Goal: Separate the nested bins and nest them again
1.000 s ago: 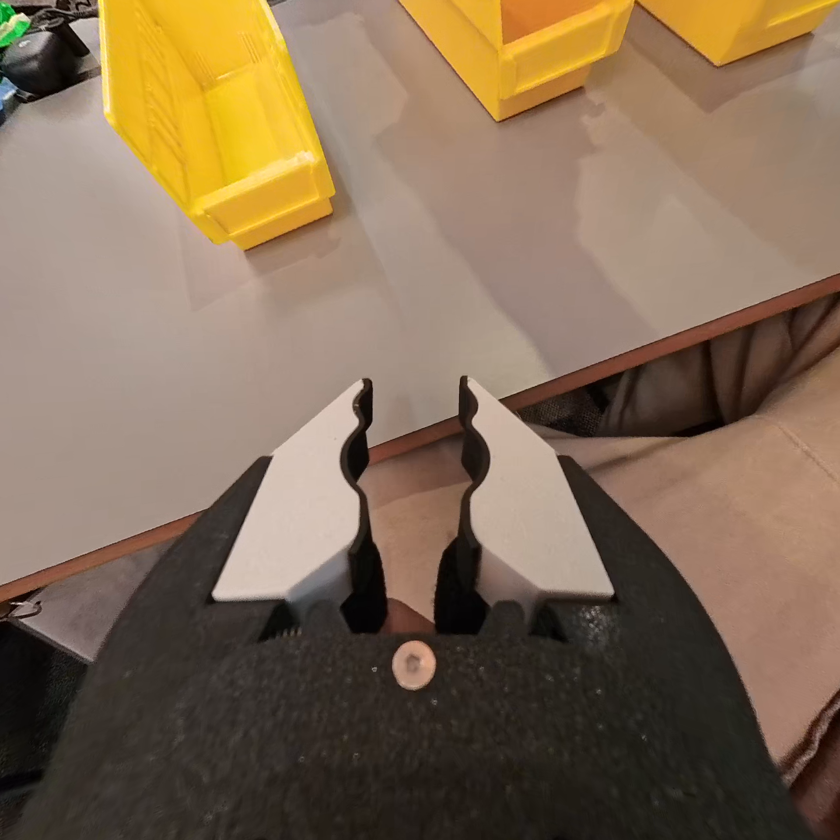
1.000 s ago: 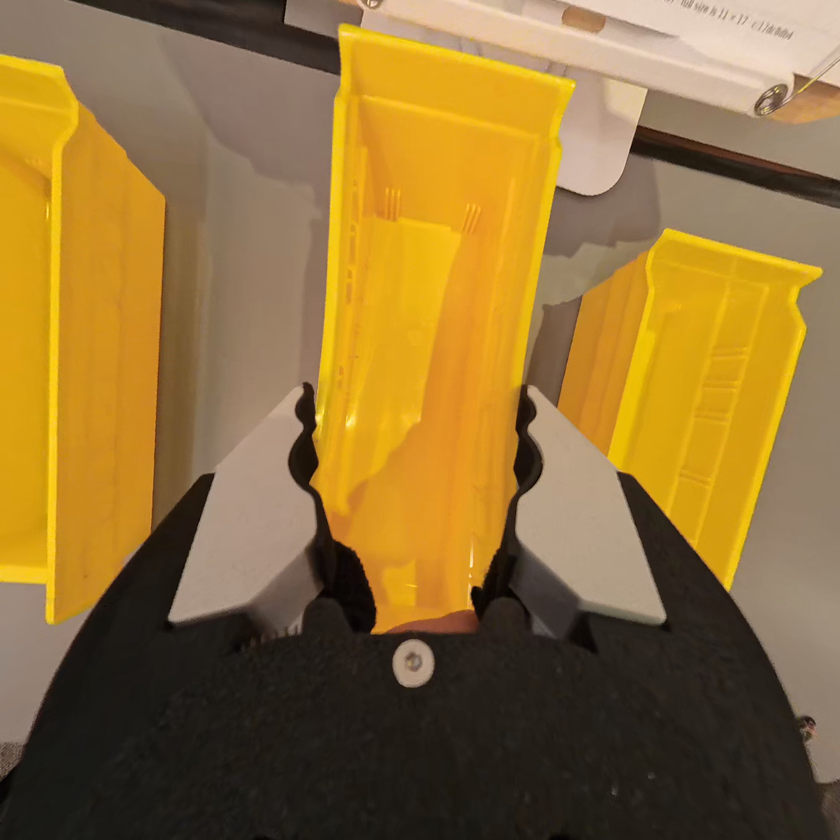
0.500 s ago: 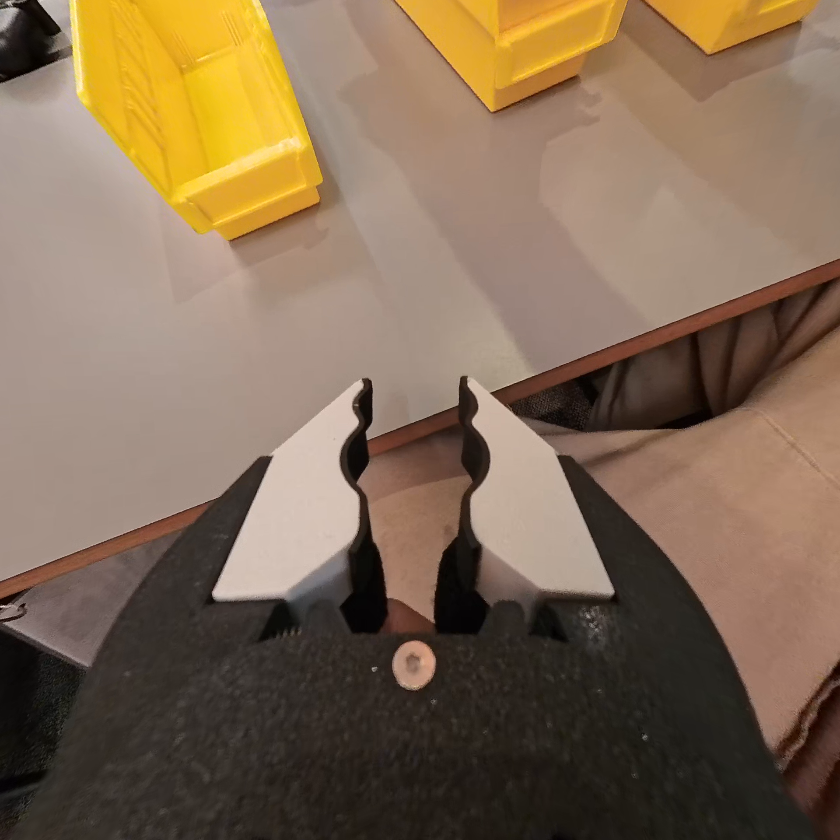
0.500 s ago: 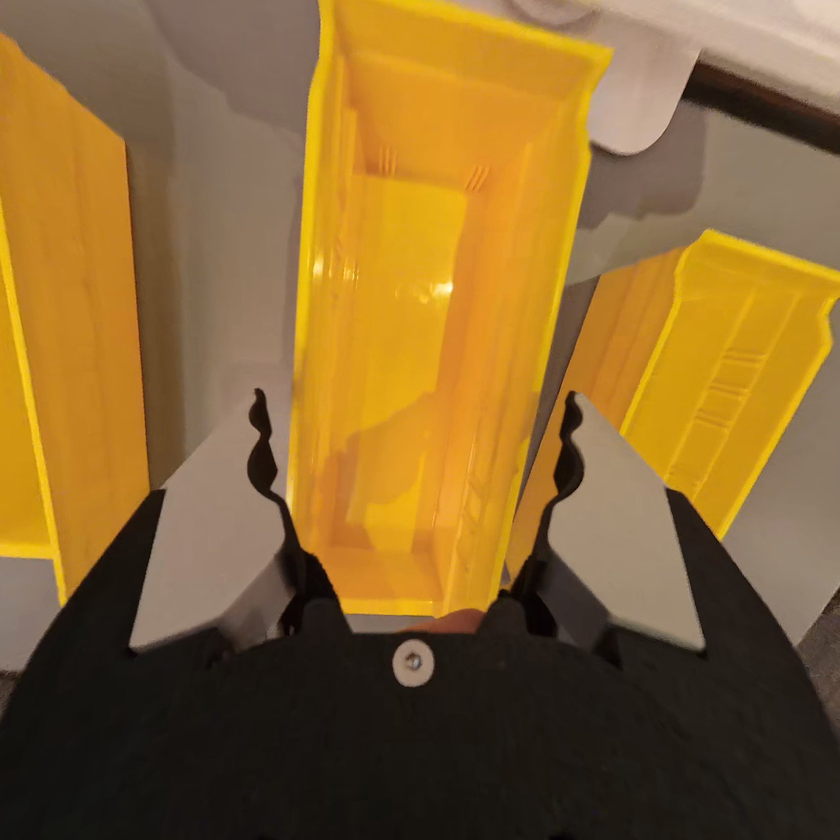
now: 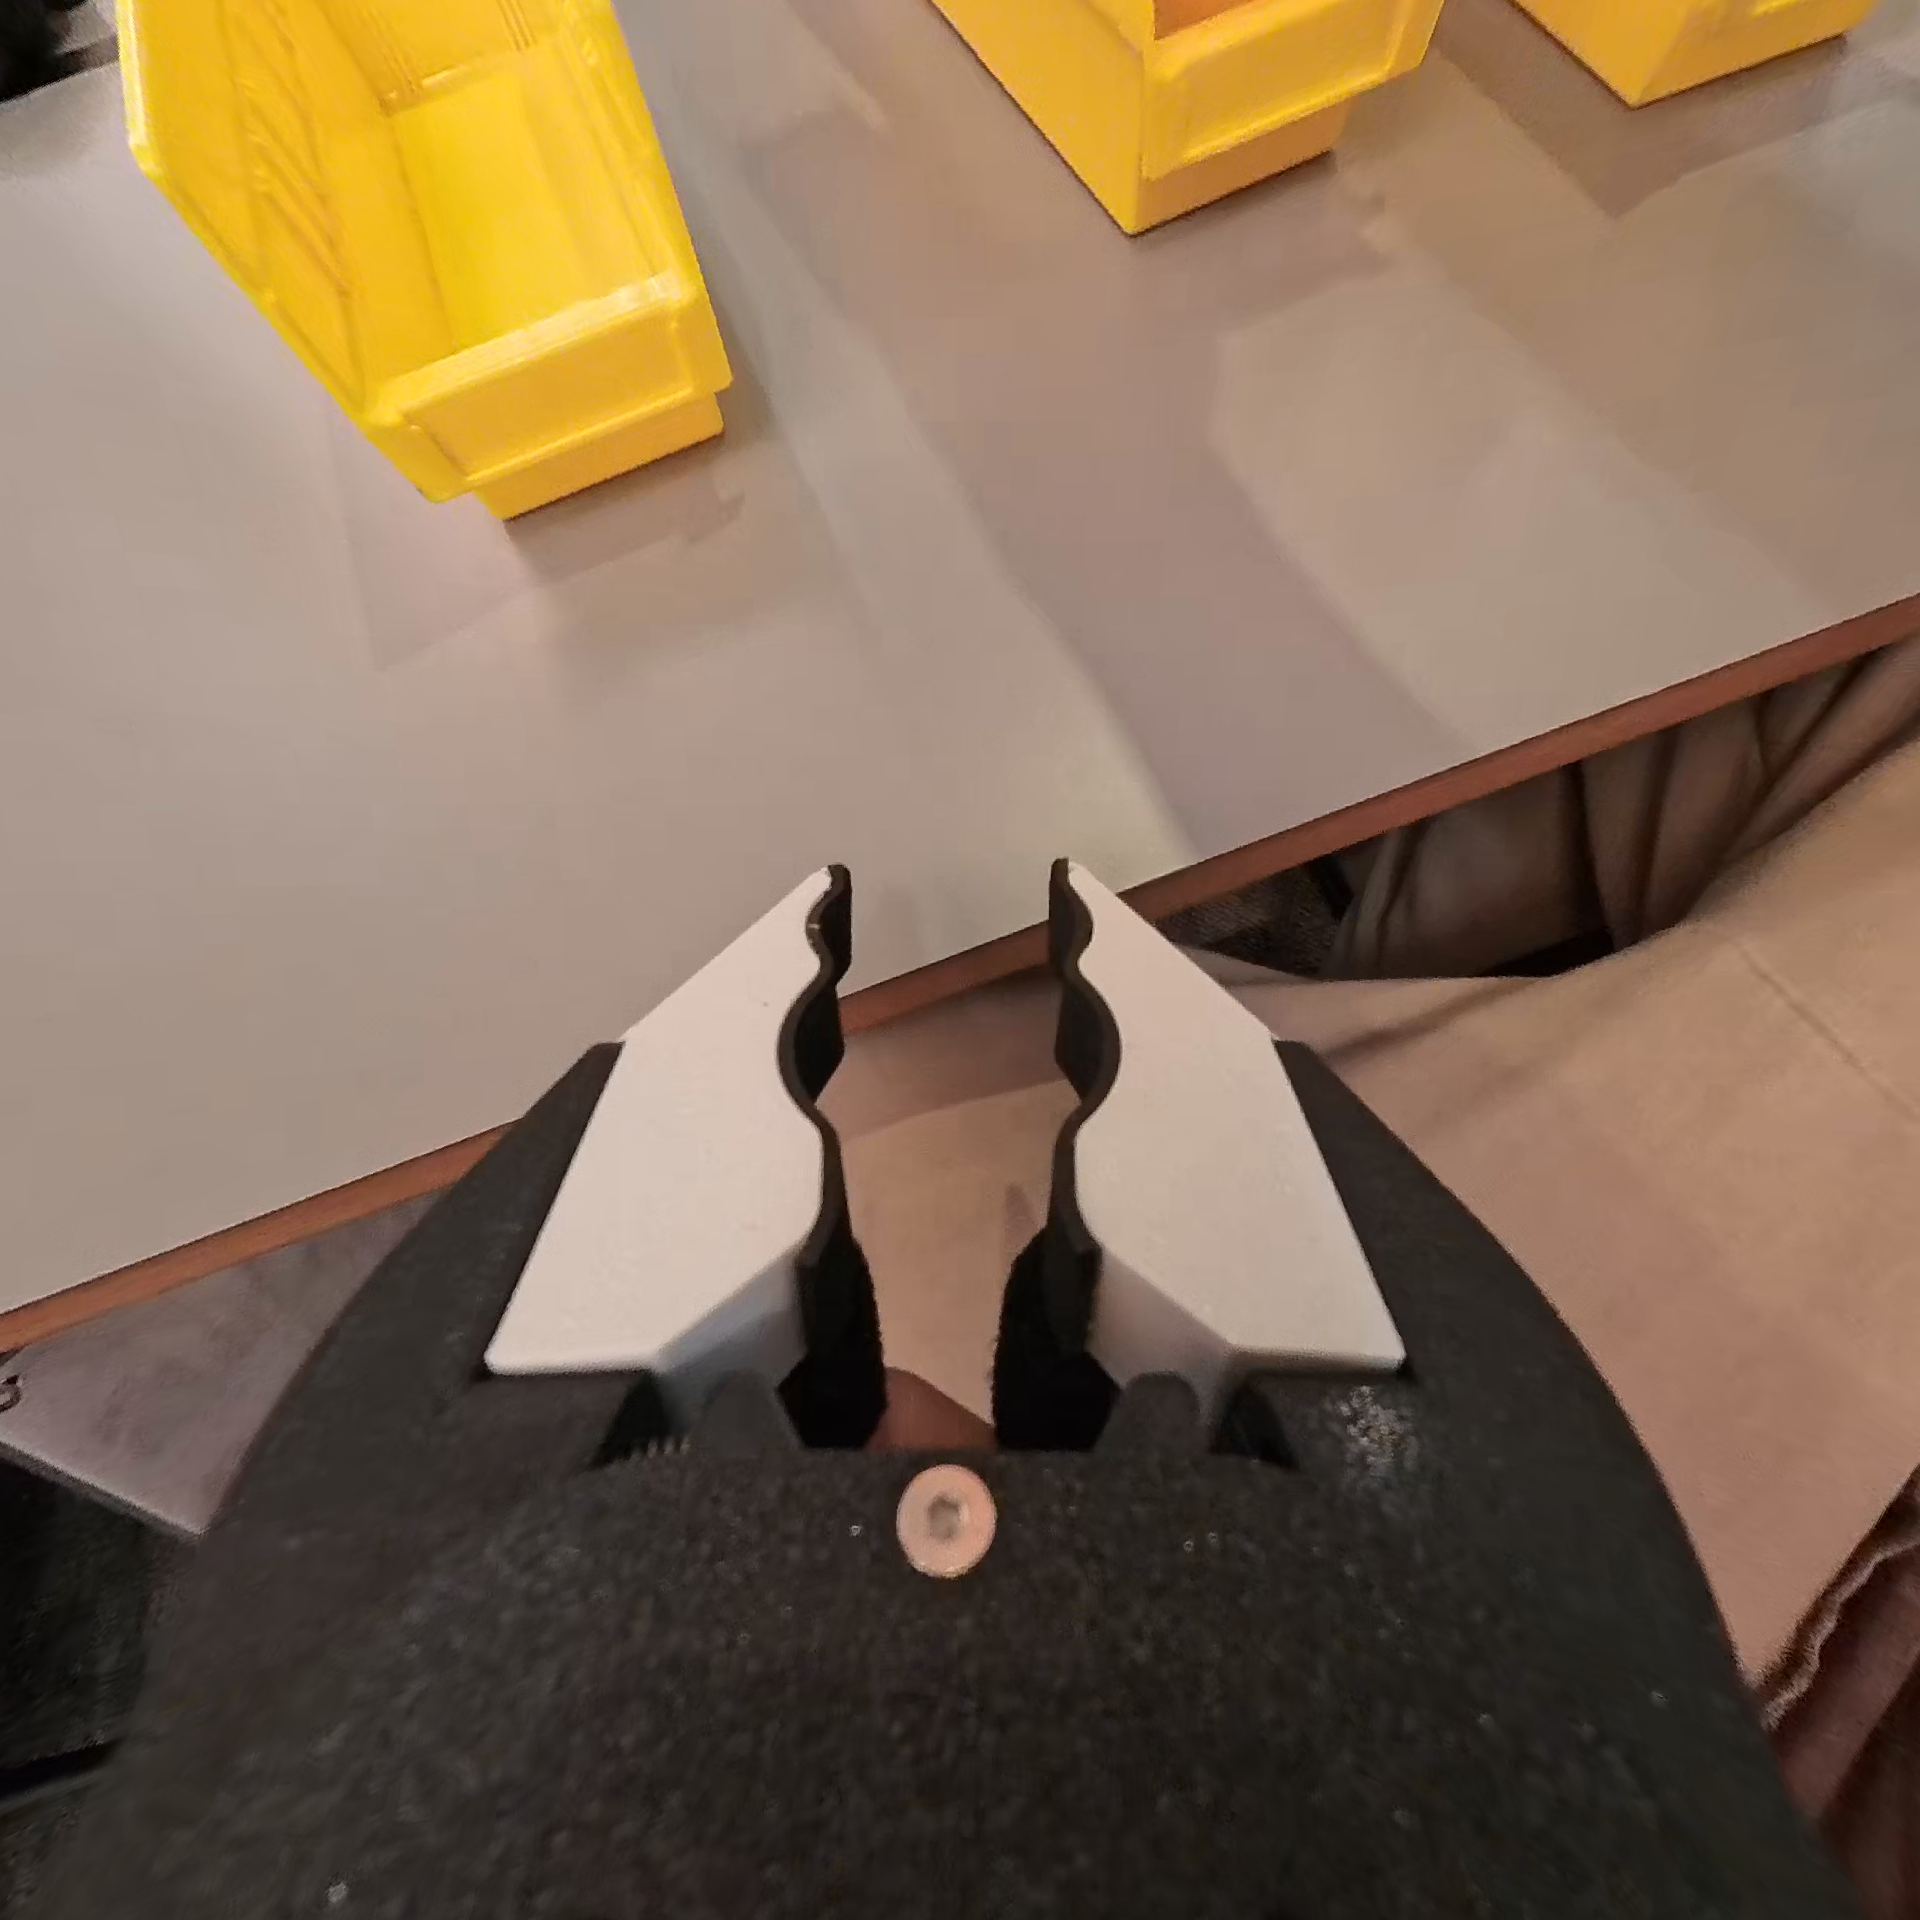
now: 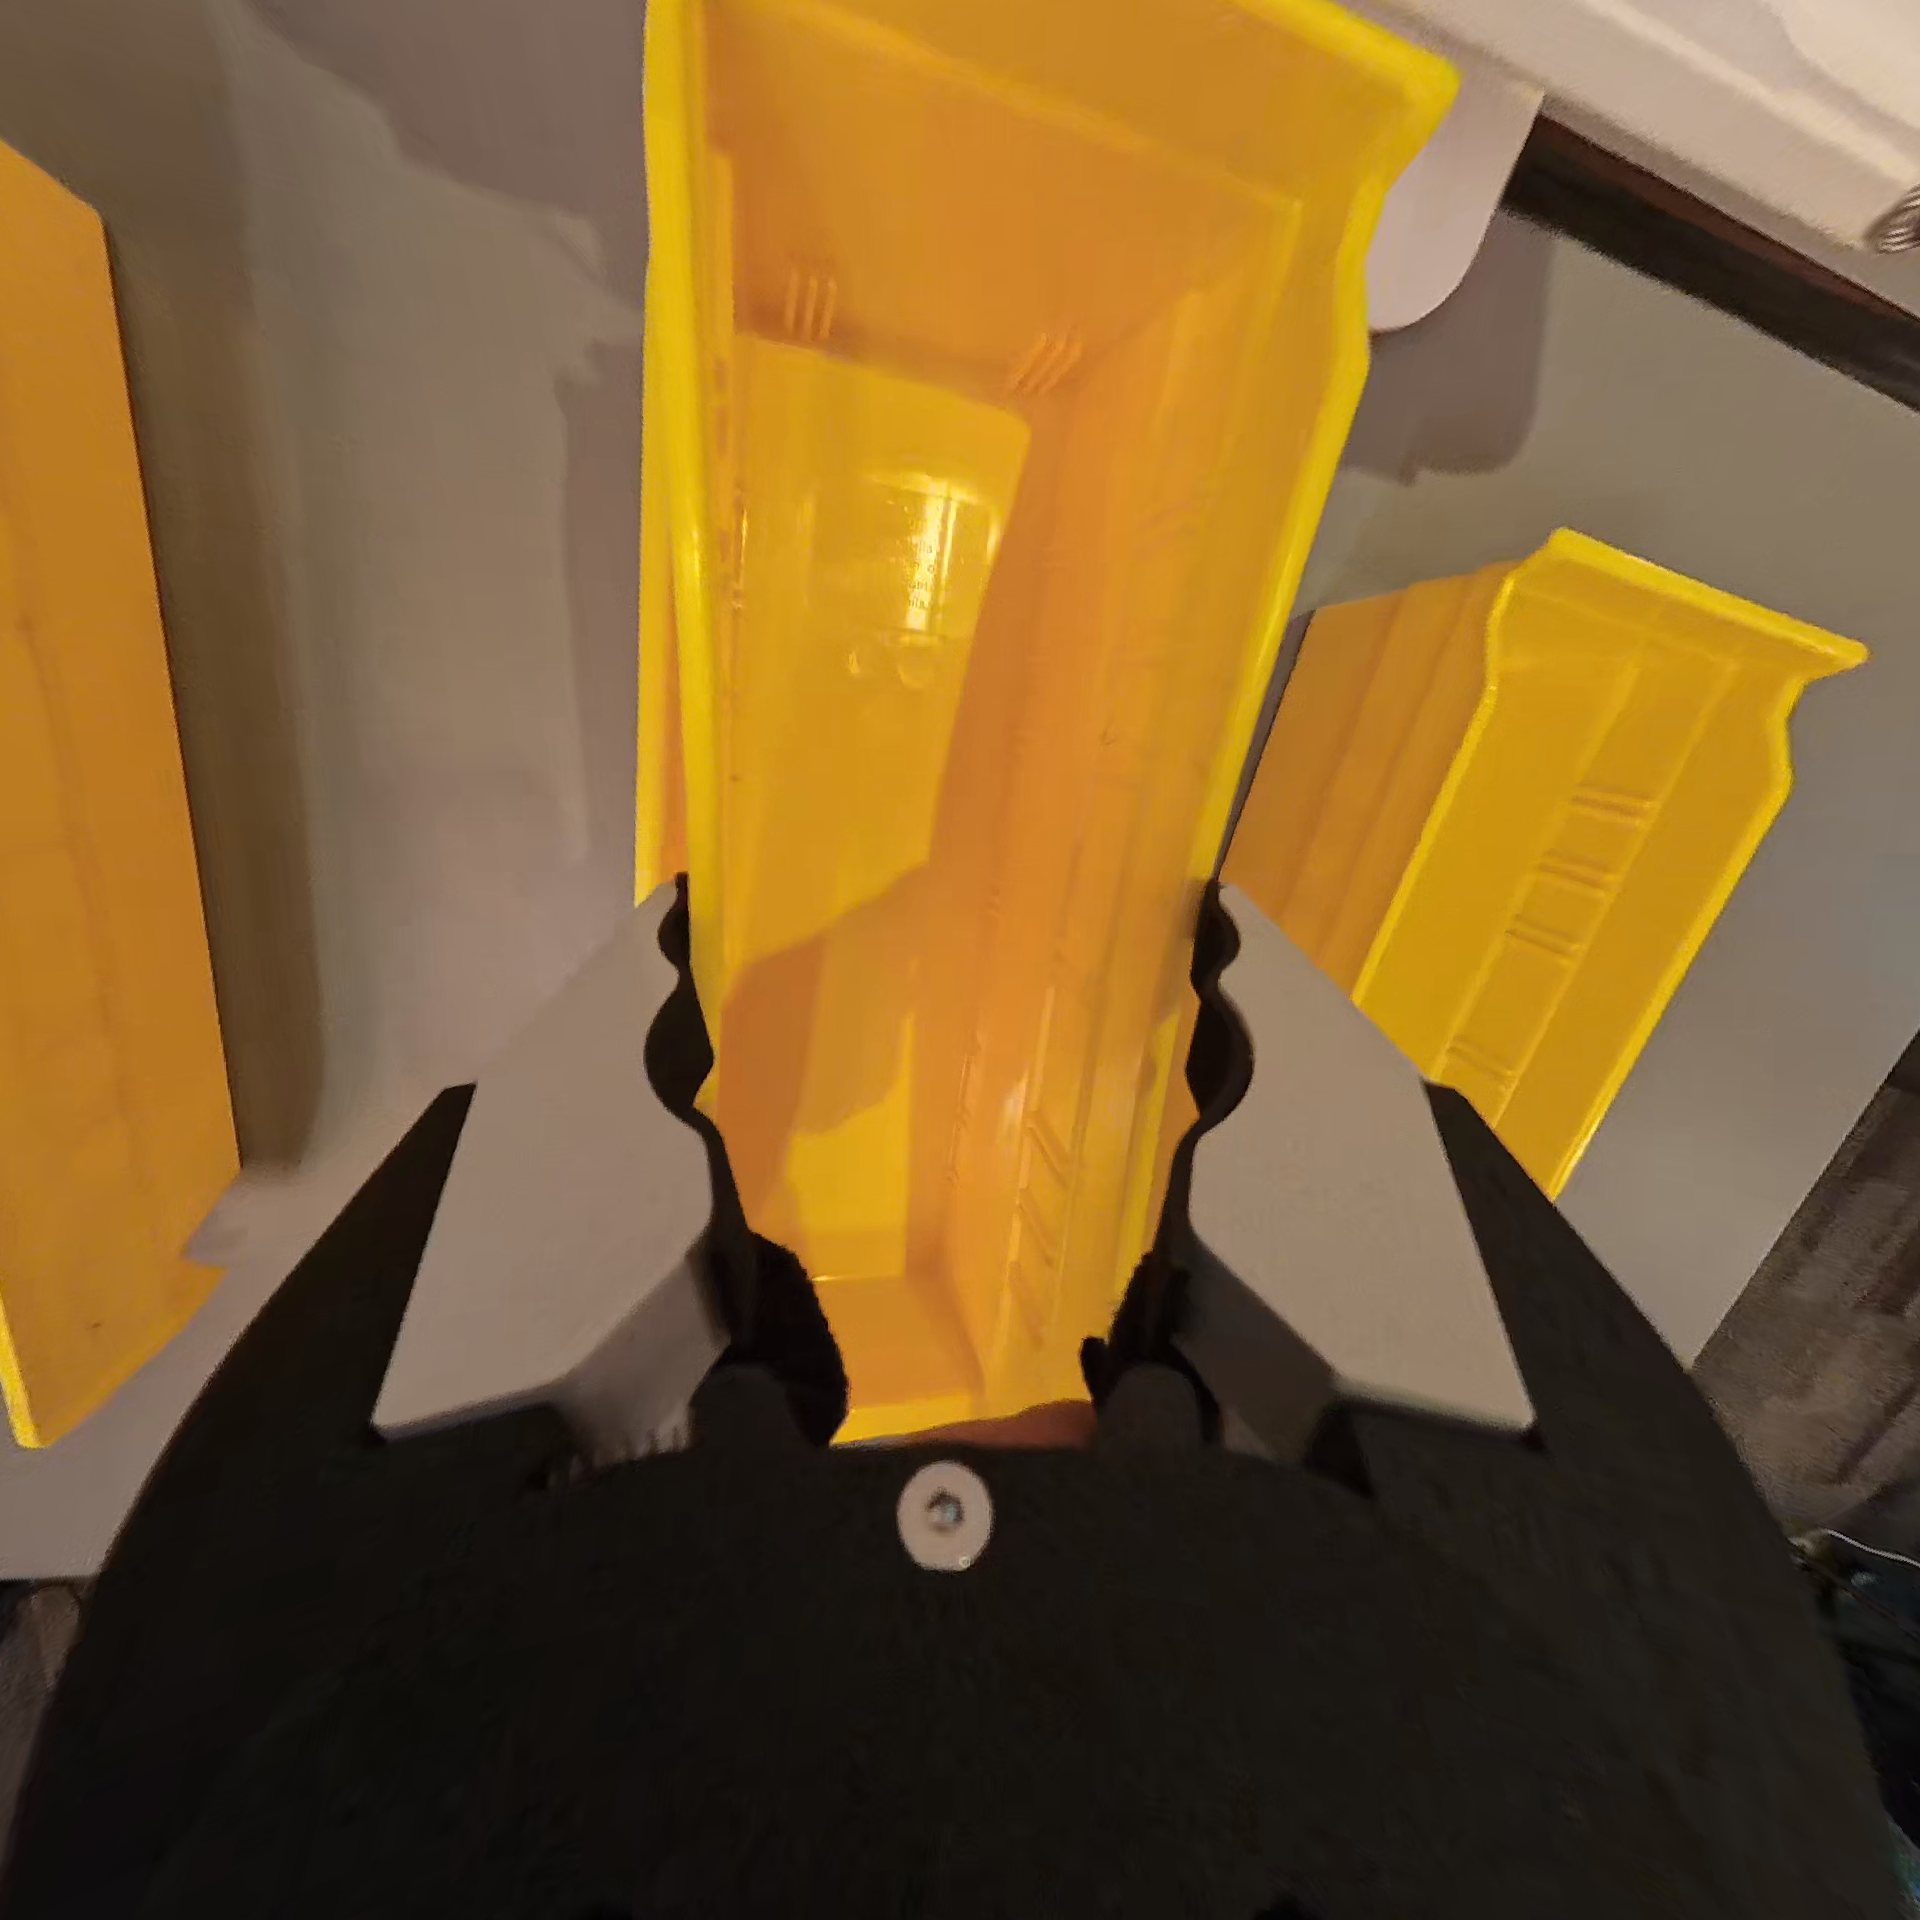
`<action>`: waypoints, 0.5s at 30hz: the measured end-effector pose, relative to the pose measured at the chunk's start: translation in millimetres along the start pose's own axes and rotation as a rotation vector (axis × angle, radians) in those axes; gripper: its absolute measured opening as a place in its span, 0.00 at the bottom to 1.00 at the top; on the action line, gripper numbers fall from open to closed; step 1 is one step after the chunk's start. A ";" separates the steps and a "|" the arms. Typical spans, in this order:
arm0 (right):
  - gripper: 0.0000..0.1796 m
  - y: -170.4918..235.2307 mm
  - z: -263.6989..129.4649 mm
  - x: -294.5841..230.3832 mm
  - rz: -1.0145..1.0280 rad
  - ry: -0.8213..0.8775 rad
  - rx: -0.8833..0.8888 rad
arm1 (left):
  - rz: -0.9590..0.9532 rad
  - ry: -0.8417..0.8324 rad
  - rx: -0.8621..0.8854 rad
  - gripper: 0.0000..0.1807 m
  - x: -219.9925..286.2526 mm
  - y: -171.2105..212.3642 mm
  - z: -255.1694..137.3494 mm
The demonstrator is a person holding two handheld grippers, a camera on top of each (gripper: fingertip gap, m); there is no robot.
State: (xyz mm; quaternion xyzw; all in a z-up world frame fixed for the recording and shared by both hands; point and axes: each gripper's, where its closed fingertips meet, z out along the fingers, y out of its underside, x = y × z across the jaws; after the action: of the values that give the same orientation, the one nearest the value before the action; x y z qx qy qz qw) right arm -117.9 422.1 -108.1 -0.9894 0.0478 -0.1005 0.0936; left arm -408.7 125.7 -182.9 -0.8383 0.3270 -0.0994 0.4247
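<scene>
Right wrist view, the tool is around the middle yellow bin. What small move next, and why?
Probably lift the middle yellow bin slightly off the grey table: the right tool seems clamped on both side walls, and the right-hand bin stands apart, so it must rise before nesting.

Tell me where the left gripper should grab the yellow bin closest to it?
Probably by the yellow bin at its low front wall, from above on the near side, one finger inside, one outside. That wall faces the left gripper, and the open top leaves room inside.
</scene>
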 end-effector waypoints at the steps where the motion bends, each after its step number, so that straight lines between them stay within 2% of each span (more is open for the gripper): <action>1: 0.52 -1.5 -4.3 1.9 0.011 0.001 0.021 | 0.004 -0.004 0.002 0.20 0.1 -0.1 -1.0; 6: 0.52 -8.3 -17.0 6.1 0.029 0.025 0.082 | 0.021 -0.022 0.006 0.20 -0.3 -0.6 -3.3; 15: 0.54 -16.2 -1.4 -1.8 0.035 0.052 0.103 | 0.013 -0.025 -0.002 0.20 -3.8 1.5 -1.8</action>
State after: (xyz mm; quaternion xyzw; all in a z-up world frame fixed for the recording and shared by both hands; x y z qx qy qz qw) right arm -118.7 437.9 -104.0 -0.9792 0.0623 -0.1270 0.1451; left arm -413.1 126.4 -182.5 -0.8377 0.3271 -0.0857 0.4289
